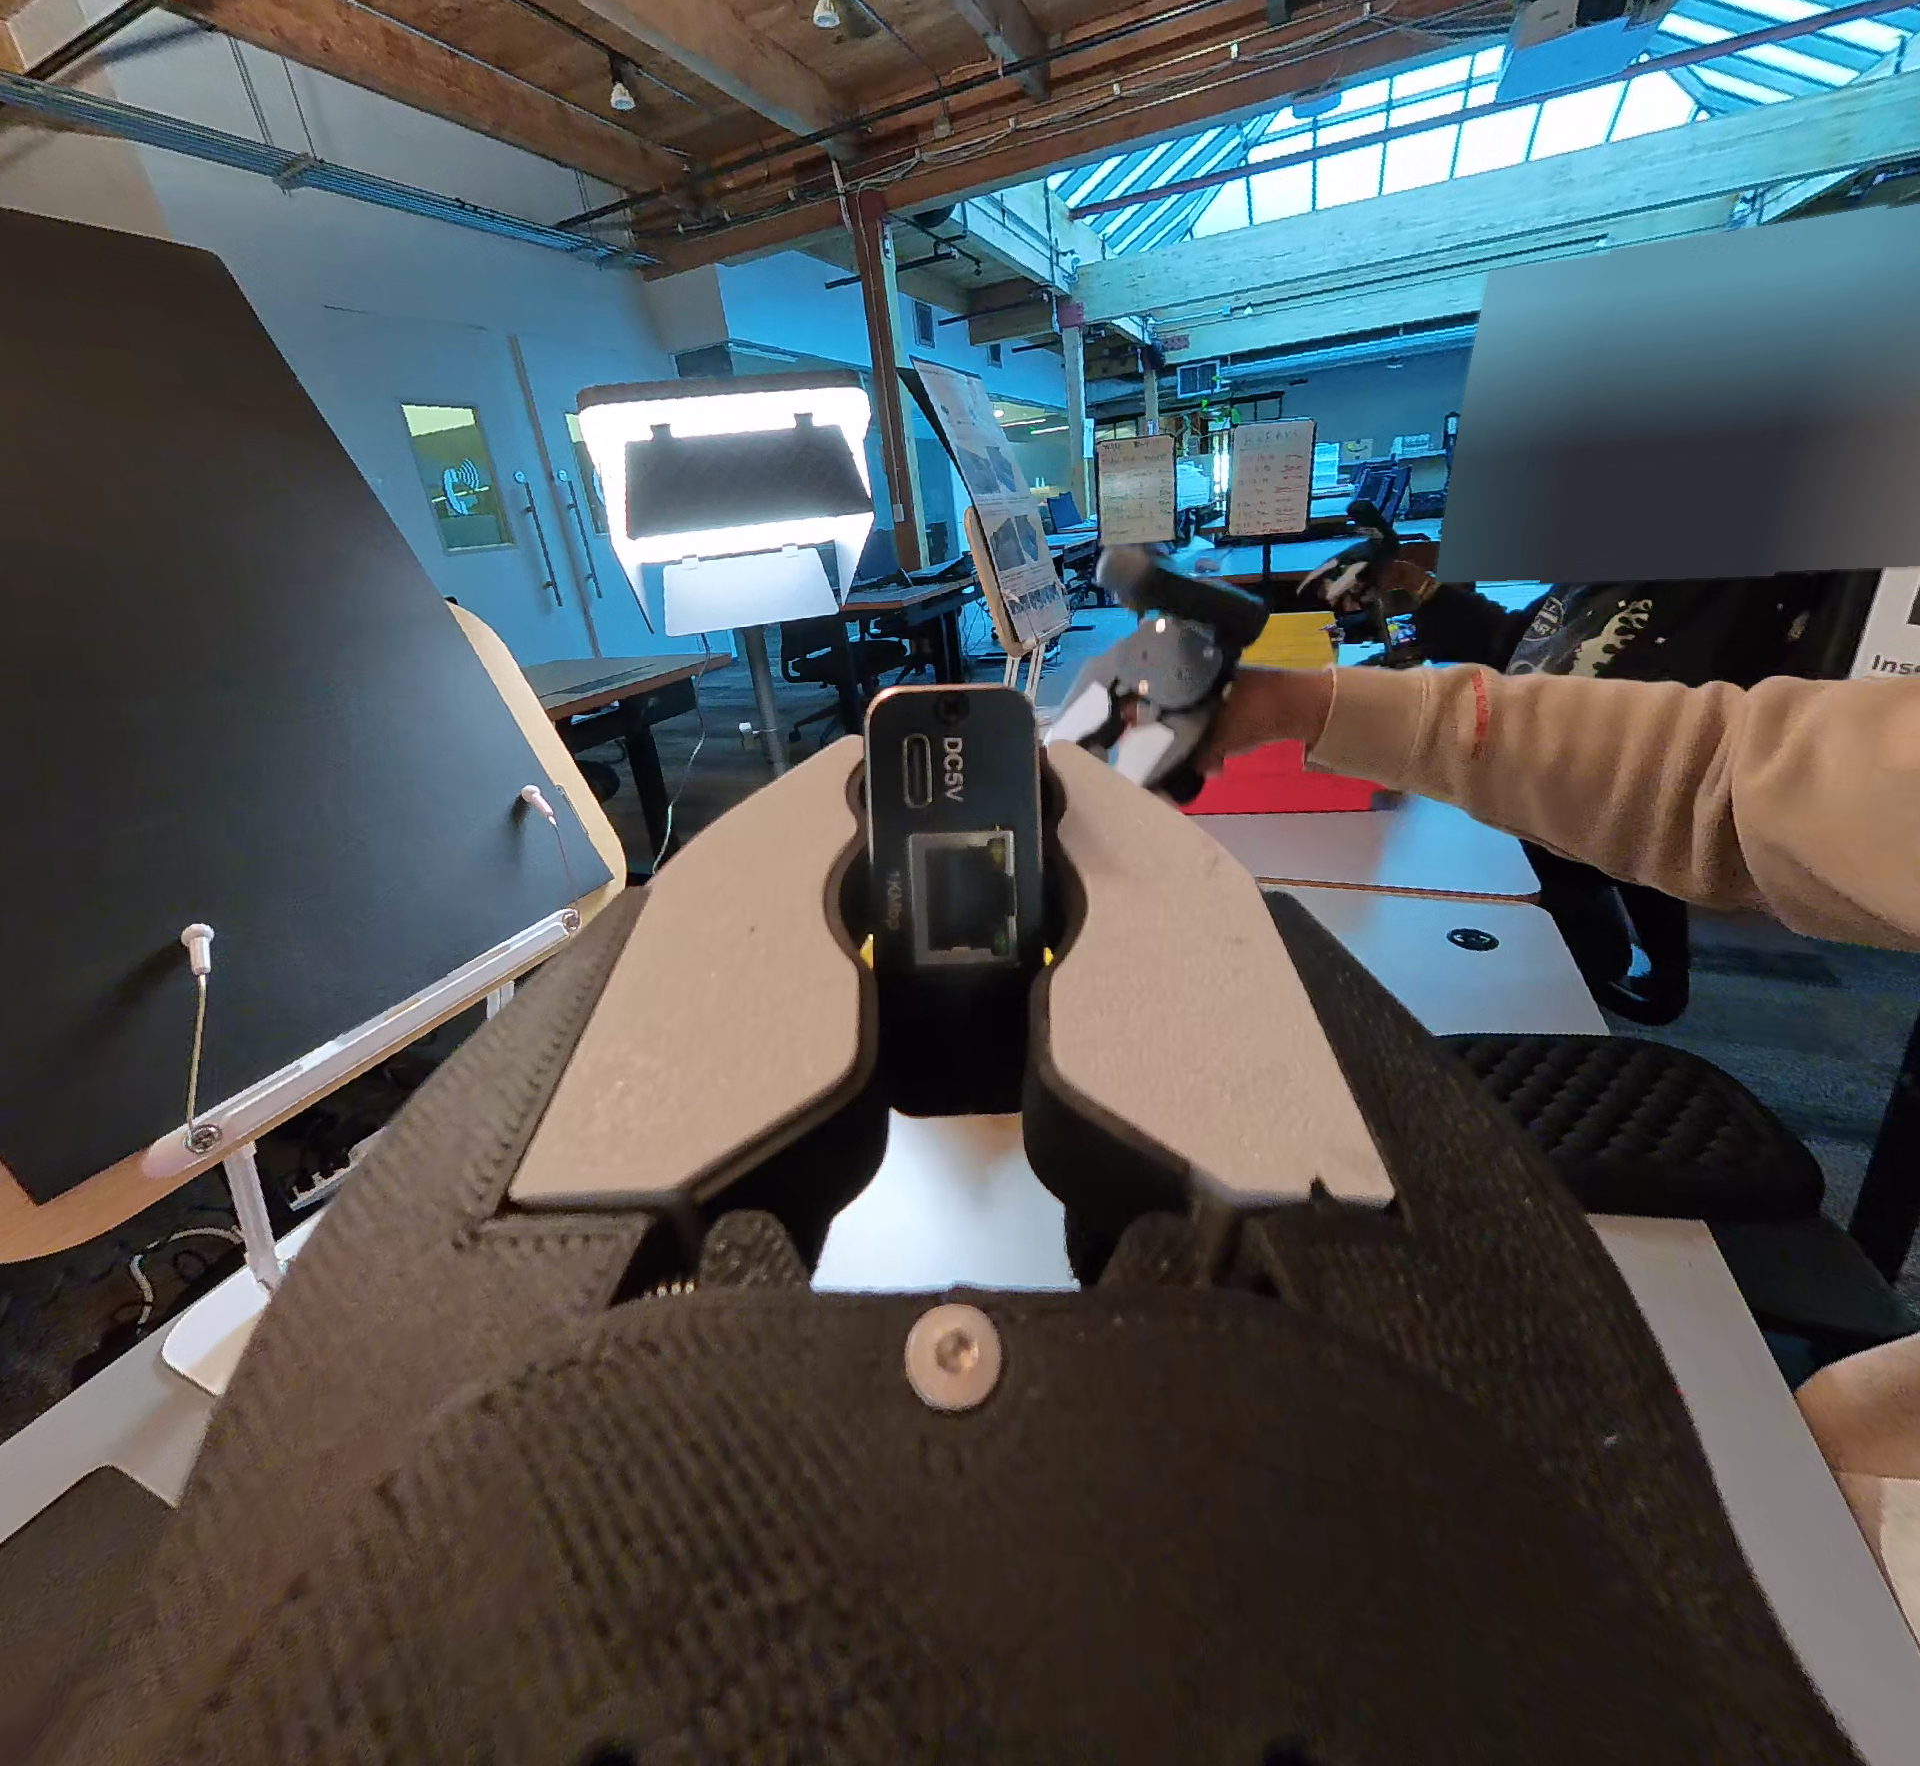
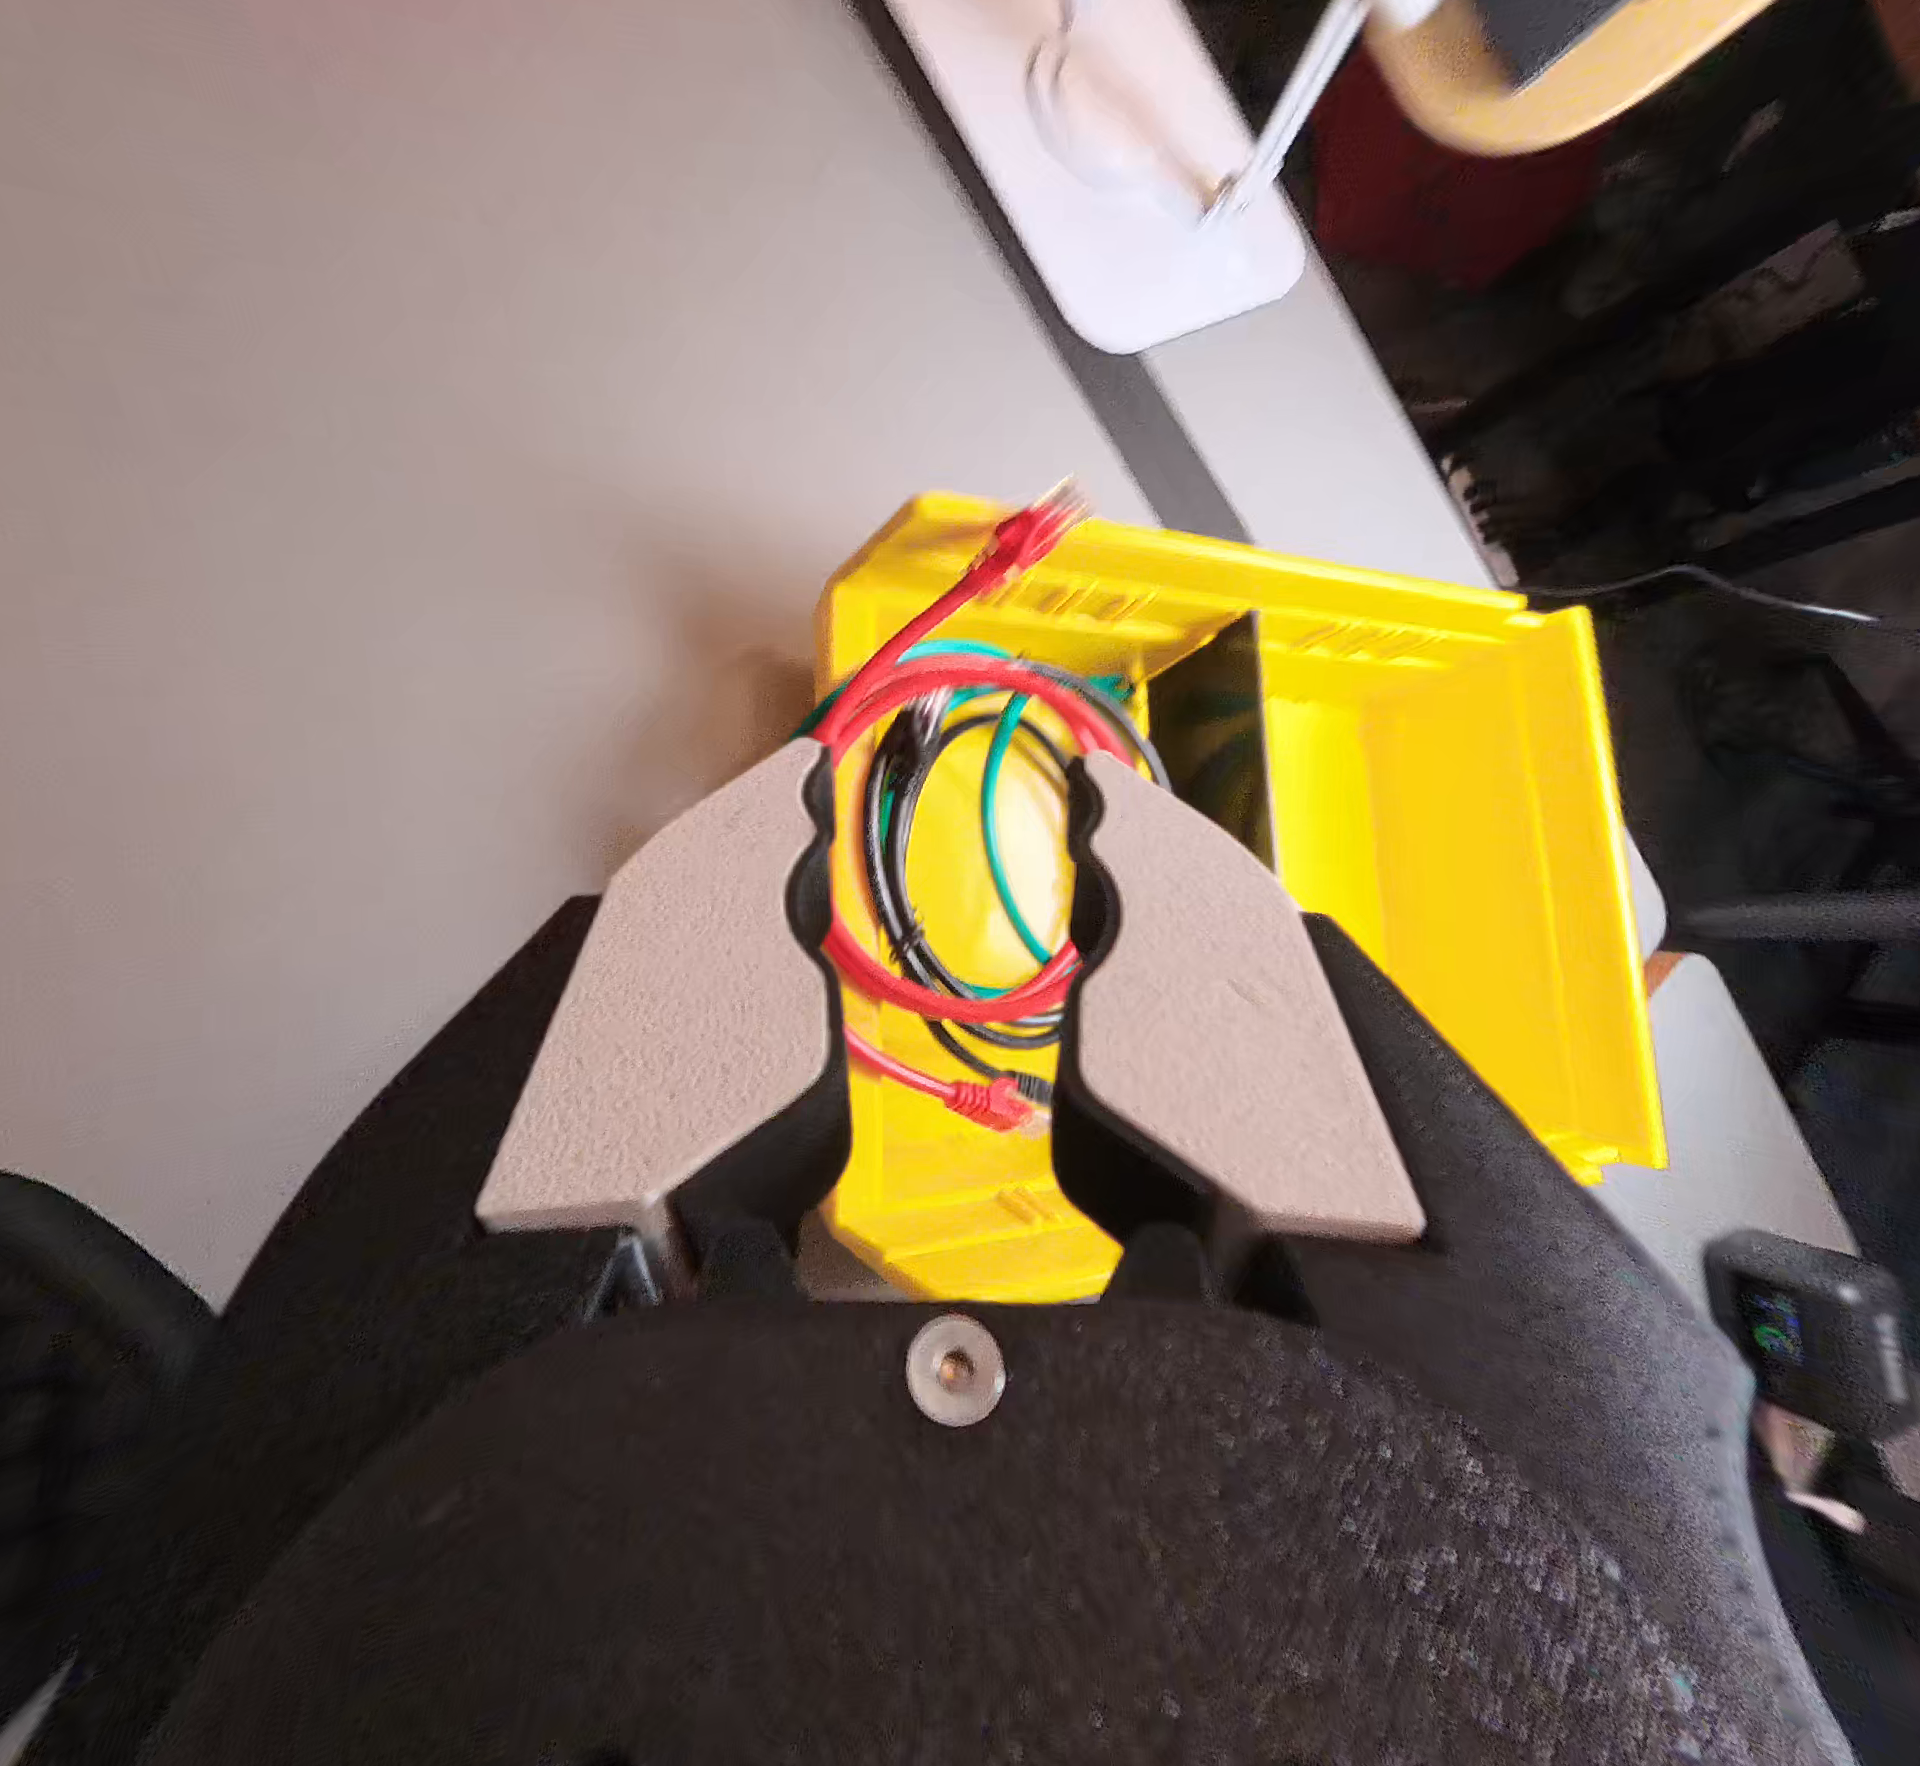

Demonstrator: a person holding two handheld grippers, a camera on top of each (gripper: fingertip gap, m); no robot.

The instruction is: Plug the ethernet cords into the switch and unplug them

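My left gripper (image 1: pixel 954 786) is shut on the switch (image 1: pixel 954 833), a small black box held upright above the table, its end face with one ethernet port and a small oval port turned toward the camera. My right gripper (image 2: pixel 948 766) is open and hovers over a yellow bin (image 2: pixel 1434 843) that holds coiled ethernet cords: a red cord (image 2: pixel 940 677), a green cord (image 2: pixel 1006 843) and a black cord (image 2: pixel 888 869). The fingers straddle the coil from above without closing on it. The right gripper also shows in the left wrist view (image 1: pixel 1127 724), blurred, held by a hand in a beige sleeve.
A white table (image 2: pixel 364 366) carries the bin. A white stand base (image 2: pixel 1081 147) sits at the table's far edge and props up a black board (image 1: pixel 208 677). A red bin (image 1: pixel 1283 781) lies beyond. A mesh chair (image 1: pixel 1631 1124) stands to the right. Tip to tip, the grippers are about 35 centimeters apart.
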